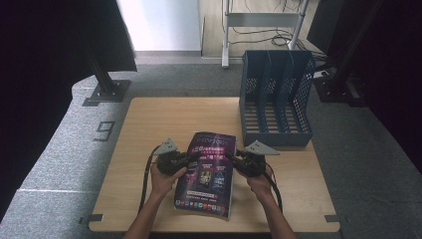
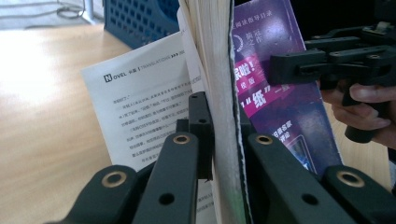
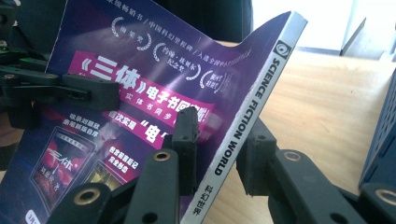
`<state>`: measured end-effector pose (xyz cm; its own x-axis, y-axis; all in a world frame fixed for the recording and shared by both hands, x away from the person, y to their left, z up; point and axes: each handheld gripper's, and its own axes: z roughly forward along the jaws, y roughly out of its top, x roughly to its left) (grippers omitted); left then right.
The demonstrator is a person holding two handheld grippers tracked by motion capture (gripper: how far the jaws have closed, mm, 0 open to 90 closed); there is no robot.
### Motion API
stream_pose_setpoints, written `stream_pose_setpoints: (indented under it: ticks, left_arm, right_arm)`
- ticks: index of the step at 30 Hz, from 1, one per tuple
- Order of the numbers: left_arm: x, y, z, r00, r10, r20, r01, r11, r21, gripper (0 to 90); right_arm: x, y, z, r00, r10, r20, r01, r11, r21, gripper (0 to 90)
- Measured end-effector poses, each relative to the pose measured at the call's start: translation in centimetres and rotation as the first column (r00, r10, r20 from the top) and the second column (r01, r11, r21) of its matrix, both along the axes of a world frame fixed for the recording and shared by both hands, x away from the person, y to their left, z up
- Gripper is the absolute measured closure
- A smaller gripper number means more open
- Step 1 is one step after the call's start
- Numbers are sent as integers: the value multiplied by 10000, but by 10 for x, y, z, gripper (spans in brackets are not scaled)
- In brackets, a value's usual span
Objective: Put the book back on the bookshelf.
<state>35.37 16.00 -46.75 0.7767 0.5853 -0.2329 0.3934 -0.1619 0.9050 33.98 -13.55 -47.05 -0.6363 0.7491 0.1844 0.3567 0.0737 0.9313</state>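
Note:
A purple-covered magazine (image 1: 207, 172) is held tilted above the wooden table (image 1: 149, 129), its far end raised. My left gripper (image 1: 195, 156) is shut on its left page edge; in the left gripper view the jaws clamp the thick block of pages (image 2: 219, 93), with one loose white page (image 2: 140, 107) hanging out to the left. My right gripper (image 1: 230, 156) is shut on the spine side; in the right gripper view the jaws pinch the grey spine (image 3: 247, 116) reading "SCIENCE FICTION WORLD". The purple cover (image 3: 135, 88) faces up.
A blue perforated file rack (image 1: 276, 97) with several slots stands at the table's back right, close beyond the right gripper. A black stand base (image 1: 107, 92) sits on the grey floor at the back left. Bare table lies left of the magazine.

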Motion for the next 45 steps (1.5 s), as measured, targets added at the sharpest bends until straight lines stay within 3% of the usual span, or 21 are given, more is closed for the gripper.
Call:
stream_pose_setpoints:
  ticks: [18, 38, 41, 45]
  left_arm:
    - [8, 0, 19, 9993, 43, 380, -51, 9998, 203, 860]
    - [18, -3, 36, 9971, 301, 695, -326, 9989, 343, 861]
    - [29, -1, 46, 9959, 518, 741, -536, 9983, 225, 860]
    - [27, 1, 52, 9930, 565, 1040, -581, 9982, 132, 860]
  right_arm:
    - [0, 1, 16, 9982, -19, 603, 3, 9997, 264, 732]
    - [4, 5, 31, 9907, -297, 1330, 286, 9995, 101, 749]
    - [12, 12, 46, 9839, -299, 1761, 366, 9987, -346, 755]
    - [13, 15, 57, 9757, -249, 2177, 358, 9983, -464, 771]
